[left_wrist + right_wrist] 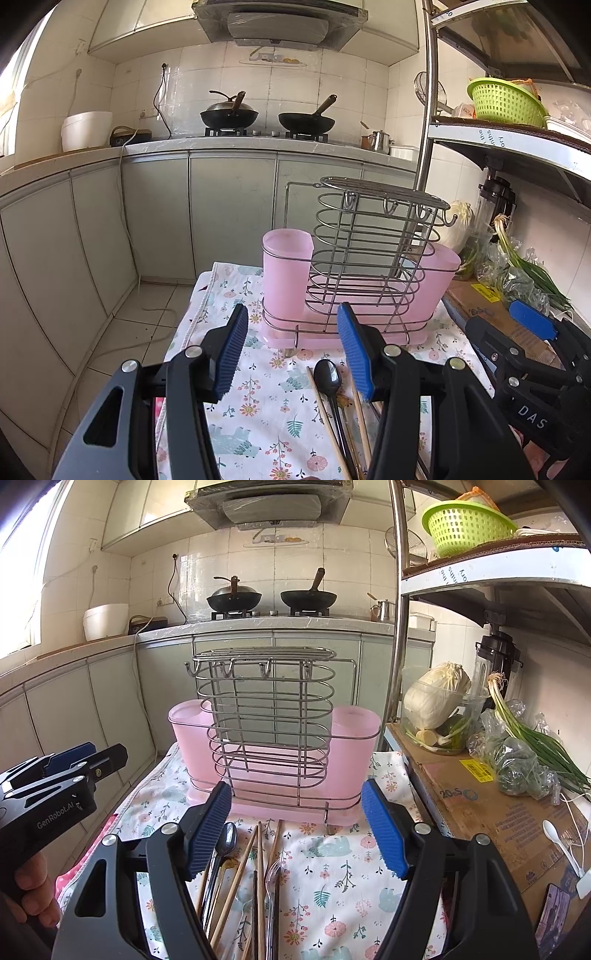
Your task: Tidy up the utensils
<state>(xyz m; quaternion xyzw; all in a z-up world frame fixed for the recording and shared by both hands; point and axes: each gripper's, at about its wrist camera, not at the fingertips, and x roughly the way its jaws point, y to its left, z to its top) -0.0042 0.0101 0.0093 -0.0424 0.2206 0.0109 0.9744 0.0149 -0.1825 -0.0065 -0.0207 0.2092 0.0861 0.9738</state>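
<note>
A wire utensil rack point(364, 258) point(266, 723) with pink plastic cups at both ends stands on a floral cloth point(258, 398) point(343, 882). In front of it lie a black spoon point(328, 373), a dark spoon point(227, 840), a clear plastic spoon point(273, 871) and several wooden chopsticks point(325, 410) point(258, 864). My left gripper point(293, 350) hovers open just short of the rack, above the cloth, nothing between its fingers. My right gripper point(295, 830) is also open and empty, over the utensils. Each gripper shows at the edge of the other's view.
A cardboard box point(491, 812) with cabbage point(436, 698), bagged greens and spring onions sits to the right under a metal shelf holding a green basket point(465, 524). A white spoon point(554, 834) lies on the box. Counter with two woks point(266, 116) stands behind; tiled floor lies left.
</note>
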